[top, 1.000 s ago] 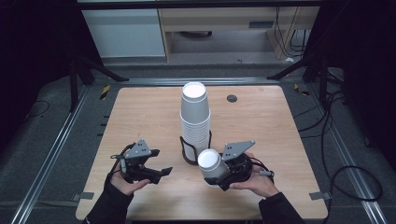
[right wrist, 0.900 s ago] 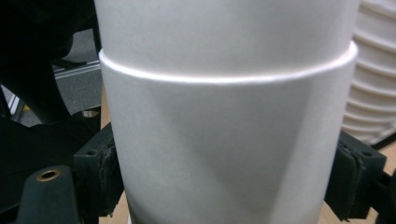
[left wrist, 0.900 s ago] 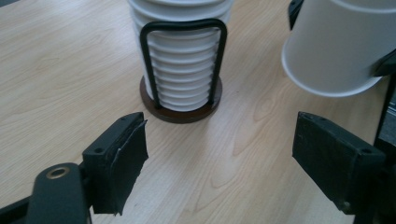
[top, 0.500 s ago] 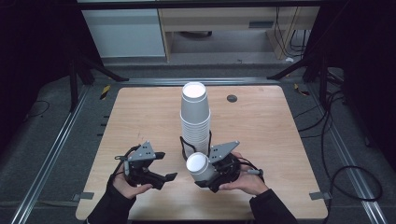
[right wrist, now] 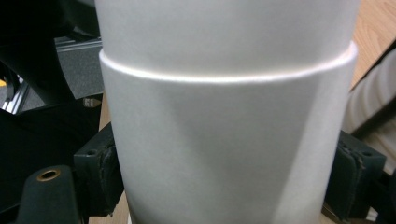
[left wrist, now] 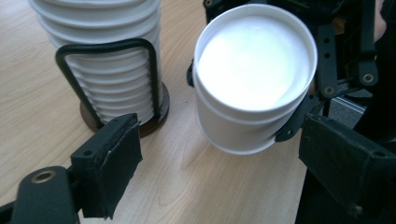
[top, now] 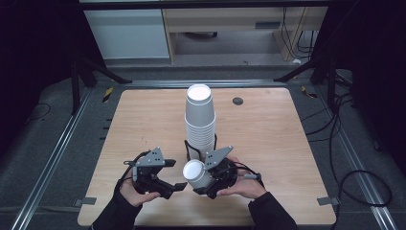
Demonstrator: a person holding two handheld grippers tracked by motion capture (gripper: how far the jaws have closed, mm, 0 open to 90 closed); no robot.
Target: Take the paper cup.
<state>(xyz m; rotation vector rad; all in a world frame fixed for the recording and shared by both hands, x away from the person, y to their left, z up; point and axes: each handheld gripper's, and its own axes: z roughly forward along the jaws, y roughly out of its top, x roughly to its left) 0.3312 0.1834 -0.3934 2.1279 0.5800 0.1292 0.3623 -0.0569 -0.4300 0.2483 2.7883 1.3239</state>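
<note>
Your right claw (top: 203, 178) has swung its pinched white cup (top: 195, 172) toward the spread left claw (top: 178, 186), seemingly two nested cups, presented for separating.

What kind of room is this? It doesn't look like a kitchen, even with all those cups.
Probably a lab or test workshop, not a kitchen. A bare wooden table stands among metal floor rails and loose cables, and a person works a stack of paper cups with hand-held grippers.
</note>
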